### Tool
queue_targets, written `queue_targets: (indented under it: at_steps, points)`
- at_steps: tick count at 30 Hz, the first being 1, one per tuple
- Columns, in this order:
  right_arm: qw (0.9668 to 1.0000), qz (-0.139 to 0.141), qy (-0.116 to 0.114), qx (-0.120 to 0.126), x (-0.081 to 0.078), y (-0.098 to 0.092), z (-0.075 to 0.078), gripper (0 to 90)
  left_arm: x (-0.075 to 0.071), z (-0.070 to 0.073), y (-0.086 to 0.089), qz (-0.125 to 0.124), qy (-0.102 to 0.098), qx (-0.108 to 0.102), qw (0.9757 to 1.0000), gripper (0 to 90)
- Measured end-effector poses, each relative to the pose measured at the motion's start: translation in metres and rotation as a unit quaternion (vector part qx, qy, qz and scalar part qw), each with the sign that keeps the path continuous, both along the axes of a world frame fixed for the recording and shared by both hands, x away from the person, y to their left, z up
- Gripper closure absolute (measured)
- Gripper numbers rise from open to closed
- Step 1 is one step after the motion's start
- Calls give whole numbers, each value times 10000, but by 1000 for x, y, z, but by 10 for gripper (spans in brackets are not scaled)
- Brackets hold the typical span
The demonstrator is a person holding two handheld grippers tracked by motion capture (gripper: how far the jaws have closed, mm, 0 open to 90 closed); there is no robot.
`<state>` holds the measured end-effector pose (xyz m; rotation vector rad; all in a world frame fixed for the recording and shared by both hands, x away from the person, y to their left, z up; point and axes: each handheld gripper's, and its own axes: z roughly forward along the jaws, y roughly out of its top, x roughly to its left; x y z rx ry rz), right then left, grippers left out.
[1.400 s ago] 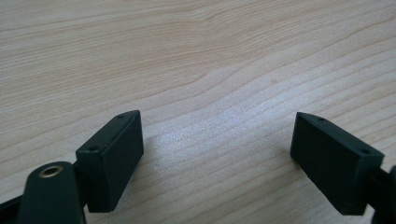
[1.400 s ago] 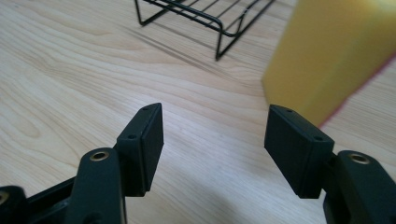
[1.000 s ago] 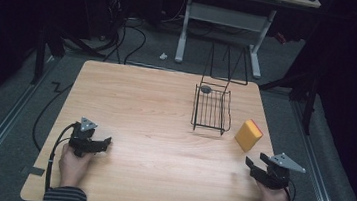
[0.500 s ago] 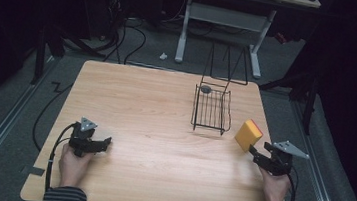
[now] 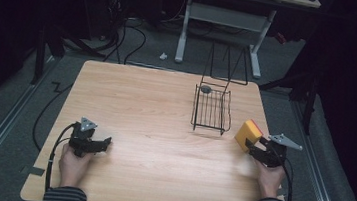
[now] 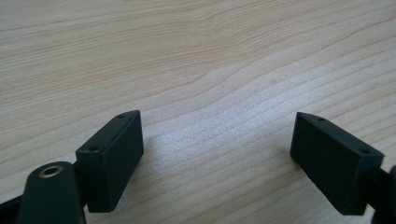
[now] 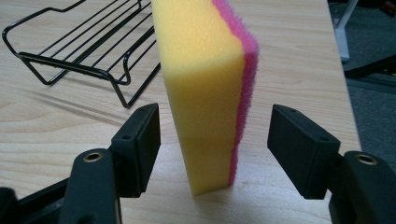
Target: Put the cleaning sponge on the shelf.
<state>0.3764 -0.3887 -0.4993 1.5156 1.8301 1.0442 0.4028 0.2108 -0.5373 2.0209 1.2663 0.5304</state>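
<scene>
The sponge (image 7: 205, 93), yellow with a pink scouring face, is stood on edge at the right side of the worktop (image 5: 155, 113), just right of the wire rack's (image 5: 212, 108) near corner. Standing upright, its two broad faces are offered sideways, so a pinch across the thickness is possible without prying it off the wood.

The right claw (image 7: 214, 144) is brought level and low to the sponge, one jaw on the yellow side, one on the pink side. The jaws are set wide, with a gap at each face, more on the pink side; no pad is pressing yet. The jaws have just been closing a little with the sponge between them. In the high view the right claw (image 5: 257, 148) is seen right at the sponge (image 5: 248, 132), the hand behind it at the near right edge.

The left claw (image 6: 217, 149) is parked near the left near corner, jaws wide, nothing between them, bare wood ahead; likely kept out of the way while the right does the pick. It is also seen in the high view (image 5: 105, 143).

The rack is empty apart from a small grey round thing (image 5: 206, 89) at its far end; probably the sponge's destination.
</scene>
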Motion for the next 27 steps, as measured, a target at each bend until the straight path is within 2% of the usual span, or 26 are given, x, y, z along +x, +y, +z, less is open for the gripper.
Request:
queue_targets:
  at_steps: [9,16,27]
  points:
    - [9999,38,33,91,8,3,-10,449,0,0,0,0,-1,1,10000,178]
    - [9999,124,-93,-33,8,4,-11,573,0,0,0,1,-1,1,10000,177]
    - [9994,284,-173,-90,2,7,-5,610,0,0,0,0,-1,1,10000,178]
